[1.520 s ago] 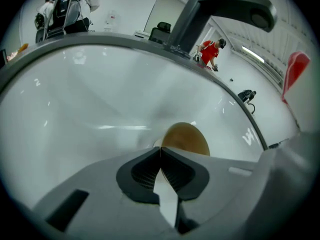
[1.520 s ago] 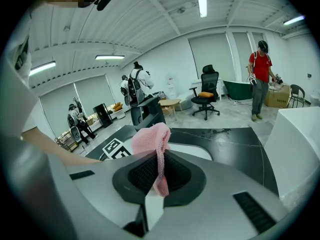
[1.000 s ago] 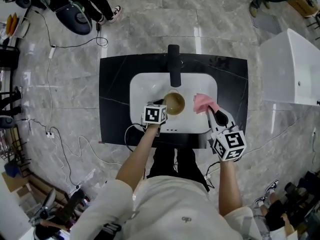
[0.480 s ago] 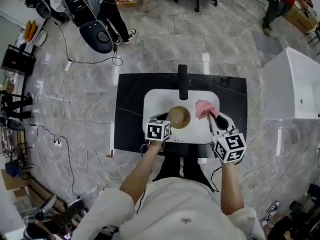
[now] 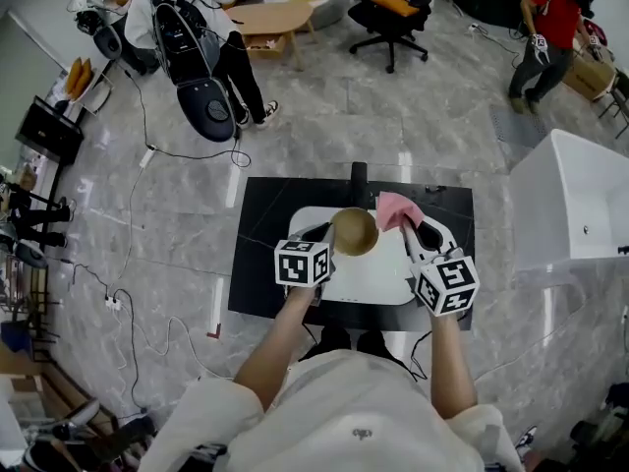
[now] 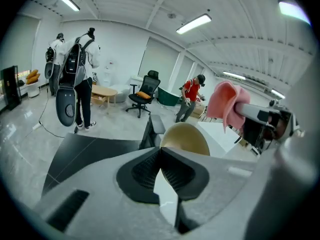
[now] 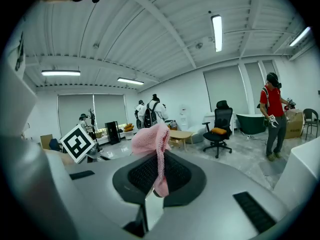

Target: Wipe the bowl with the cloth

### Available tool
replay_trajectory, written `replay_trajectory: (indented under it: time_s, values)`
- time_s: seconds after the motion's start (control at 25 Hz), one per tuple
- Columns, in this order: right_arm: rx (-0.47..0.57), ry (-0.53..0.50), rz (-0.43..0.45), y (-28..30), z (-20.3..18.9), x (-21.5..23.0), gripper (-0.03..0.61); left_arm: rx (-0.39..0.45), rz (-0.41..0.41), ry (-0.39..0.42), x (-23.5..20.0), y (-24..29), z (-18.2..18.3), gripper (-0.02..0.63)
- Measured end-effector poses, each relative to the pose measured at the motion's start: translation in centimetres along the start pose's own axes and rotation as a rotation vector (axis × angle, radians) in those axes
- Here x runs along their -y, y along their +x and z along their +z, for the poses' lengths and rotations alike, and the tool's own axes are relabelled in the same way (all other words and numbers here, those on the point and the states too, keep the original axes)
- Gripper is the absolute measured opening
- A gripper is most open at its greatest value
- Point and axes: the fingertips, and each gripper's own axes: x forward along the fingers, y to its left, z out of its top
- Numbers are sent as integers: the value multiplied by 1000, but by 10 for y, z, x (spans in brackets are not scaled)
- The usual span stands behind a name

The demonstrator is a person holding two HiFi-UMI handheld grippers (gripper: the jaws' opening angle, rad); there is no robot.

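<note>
A tan bowl [image 5: 355, 231] hangs in the air above the white sink [image 5: 369, 275], tilted on its side. My left gripper [image 5: 327, 234] is shut on its rim; in the left gripper view the bowl [image 6: 186, 138] stands just past the closed jaws. My right gripper [image 5: 407, 226] is shut on a pink cloth [image 5: 394, 207] held just right of the bowl. In the right gripper view the pink cloth [image 7: 156, 146] sticks up out of the closed jaws. From the left gripper view the same cloth [image 6: 223, 103] hangs at the right.
The sink sits in a black counter [image 5: 258, 259] with a black tap [image 5: 359, 178] at its back. A white tub [image 5: 570, 205] stands at the right. People, an office chair [image 5: 391, 8] and floor cables [image 5: 138, 224] lie farther off.
Both grippers have risen out of the sink, lifting the bowl and the cloth well above it. The head view has tilted up and now takes in more of the room.
</note>
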Motion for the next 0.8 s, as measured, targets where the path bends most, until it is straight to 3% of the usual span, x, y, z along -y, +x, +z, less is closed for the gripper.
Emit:
replay_trajectory:
  time_s: [0.32, 0.8]
  values:
    - [86, -59, 2, -11, 52, -8, 15, 145, 8, 32, 13, -31, 66, 20]
    - [121, -82, 24, -12, 67, -20, 15, 259, 17, 84, 27, -50, 110, 20]
